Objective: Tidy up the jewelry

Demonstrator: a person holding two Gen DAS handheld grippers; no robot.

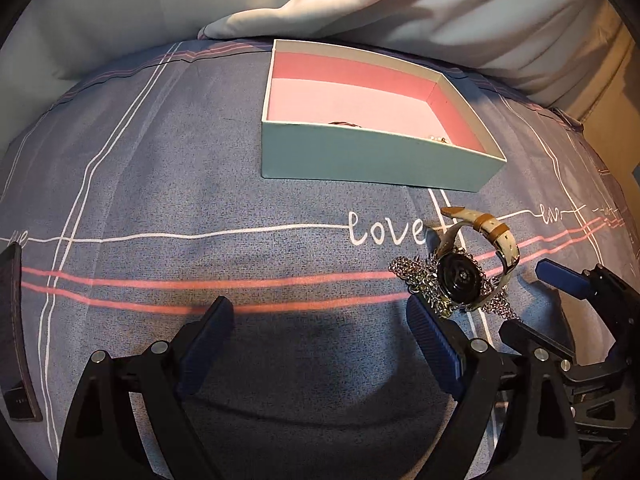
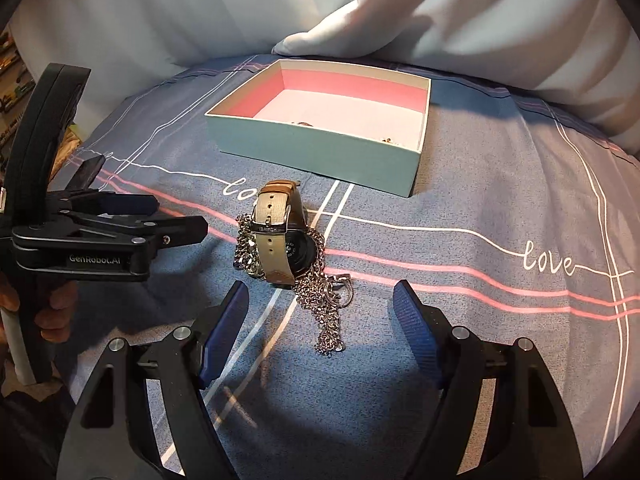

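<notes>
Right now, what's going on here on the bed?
A person holds a gripper in each hand over a bedspread, sorting jewelry. A watch lies on a silver chain, still outside the open box, which already holds a few small pieces. The left gripper and right gripper are both open, holding nothing.

Blue bedsheet (image 2: 500, 184), open box (image 2: 320, 152), watch (image 2: 280, 232) on silver chain (image 2: 324, 312), pillow (image 1: 300, 16)

The bedsheet (image 1: 200, 184) carries the word "love" in white script, repeated along its white line: once in the left wrist view, twice in the right wrist view. The left claw (image 2: 176, 220) body bears the white marking "GenRobot.AI".
</notes>
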